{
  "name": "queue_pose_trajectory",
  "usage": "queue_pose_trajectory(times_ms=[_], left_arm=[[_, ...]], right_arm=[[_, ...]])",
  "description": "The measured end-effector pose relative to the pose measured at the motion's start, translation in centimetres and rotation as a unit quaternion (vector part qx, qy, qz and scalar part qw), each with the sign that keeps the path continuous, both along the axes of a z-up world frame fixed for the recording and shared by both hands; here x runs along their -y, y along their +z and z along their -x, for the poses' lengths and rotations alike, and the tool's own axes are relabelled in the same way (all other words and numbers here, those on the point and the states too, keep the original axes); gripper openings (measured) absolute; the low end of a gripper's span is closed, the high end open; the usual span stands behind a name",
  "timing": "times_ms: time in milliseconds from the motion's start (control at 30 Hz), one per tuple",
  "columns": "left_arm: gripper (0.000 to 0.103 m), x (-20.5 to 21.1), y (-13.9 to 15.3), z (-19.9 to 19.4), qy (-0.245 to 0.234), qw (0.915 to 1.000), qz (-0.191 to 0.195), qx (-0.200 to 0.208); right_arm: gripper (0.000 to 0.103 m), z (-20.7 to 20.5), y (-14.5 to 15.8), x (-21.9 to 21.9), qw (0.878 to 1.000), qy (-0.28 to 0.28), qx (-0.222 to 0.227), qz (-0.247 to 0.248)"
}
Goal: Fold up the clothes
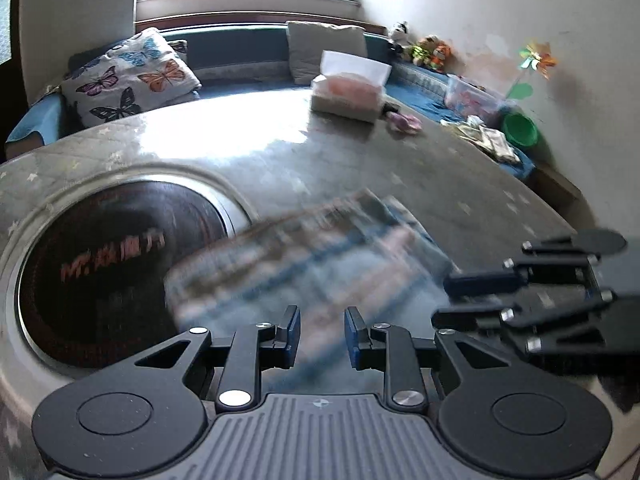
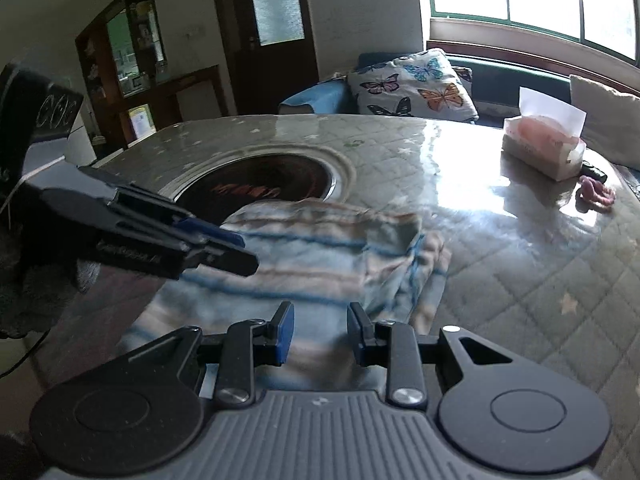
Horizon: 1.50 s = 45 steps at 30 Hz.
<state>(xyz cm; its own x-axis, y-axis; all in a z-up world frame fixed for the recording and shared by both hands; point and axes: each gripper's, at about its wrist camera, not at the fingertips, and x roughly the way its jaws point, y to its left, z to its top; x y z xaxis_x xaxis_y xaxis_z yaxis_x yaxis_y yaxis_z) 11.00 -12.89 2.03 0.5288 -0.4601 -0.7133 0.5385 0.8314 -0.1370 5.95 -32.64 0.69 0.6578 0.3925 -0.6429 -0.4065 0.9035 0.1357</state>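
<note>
Lying crumpled on the glossy quilted grey counter [image 2: 520,280] is a pale cloth garment striped in blue and brown [image 2: 320,256], its far edge overlapping the round dark recessed burner with red lettering [image 1: 100,272]. The left tool [image 1: 322,336] is seen with a gap between its blue pads, released, nothing pinched between them. The right tool [image 2: 322,334] is likewise seen parted and empty, just above the garment's near edge. A pink-and-white tissue box [image 2: 544,148] is seen well apart.
</note>
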Motion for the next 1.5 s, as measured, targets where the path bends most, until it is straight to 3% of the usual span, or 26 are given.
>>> queue_pose_trajectory(times_ms=[167, 267, 467, 633, 900, 1100, 1233, 1367, 1433, 1500], left_arm=[[0.026, -1.7, -0.5, 3.4, 0.003, 0.9999, 0.006, -0.012], [0.027, -2.1, -1.3, 4.9, 0.003, 0.9998, -0.010, -0.015], [0.027, -3.1, -1.9, 5.9, 0.009, 0.9998, -0.009, -0.016], [0.026, -3.5, -1.6, 5.9, 0.011, 0.9998, -0.009, -0.016], [0.027, -3.8, -0.5, 4.3, 0.041, 0.9992, 0.003, -0.005], [0.027, -3.8, -1.3, 2.2, 0.060, 0.9981, -0.002, -0.012], [0.028, -4.4, -1.9, 1.6, 0.065, 0.9976, -0.004, -0.023], [0.035, -5.0, -1.6, 1.0, 0.085, 0.9960, 0.006, -0.025], [0.038, -5.2, -1.5, 0.6, 0.100, 0.9946, 0.011, -0.028], [0.043, -5.3, -1.5, 0.2, 0.111, 0.9932, 0.012, -0.032]], right_arm=[[0.028, 2.9, -0.2, 0.2, 1.000, -0.007, -0.003, -0.010], [0.028, 3.7, -0.9, 0.5, 1.000, -0.018, -0.009, -0.015], [0.028, 4.7, -0.7, 0.9, 0.999, -0.027, -0.015, -0.021], [0.028, 4.8, -1.0, 1.0, 0.999, -0.027, -0.026, -0.015], [0.028, 1.9, 0.7, 0.9, 0.998, -0.043, 0.017, -0.031], [0.027, -1.4, -1.2, 0.5, 0.998, -0.066, 0.002, -0.023], [0.022, -1.4, -2.1, 1.2, 0.997, -0.074, -0.008, -0.035], [0.025, -1.2, -1.1, 1.5, 0.995, -0.089, 0.006, -0.039], [0.040, -1.3, -0.8, 1.8, 0.994, -0.104, 0.014, -0.036], [0.043, -1.7, -1.0, 2.4, 0.992, -0.118, 0.011, -0.036]])
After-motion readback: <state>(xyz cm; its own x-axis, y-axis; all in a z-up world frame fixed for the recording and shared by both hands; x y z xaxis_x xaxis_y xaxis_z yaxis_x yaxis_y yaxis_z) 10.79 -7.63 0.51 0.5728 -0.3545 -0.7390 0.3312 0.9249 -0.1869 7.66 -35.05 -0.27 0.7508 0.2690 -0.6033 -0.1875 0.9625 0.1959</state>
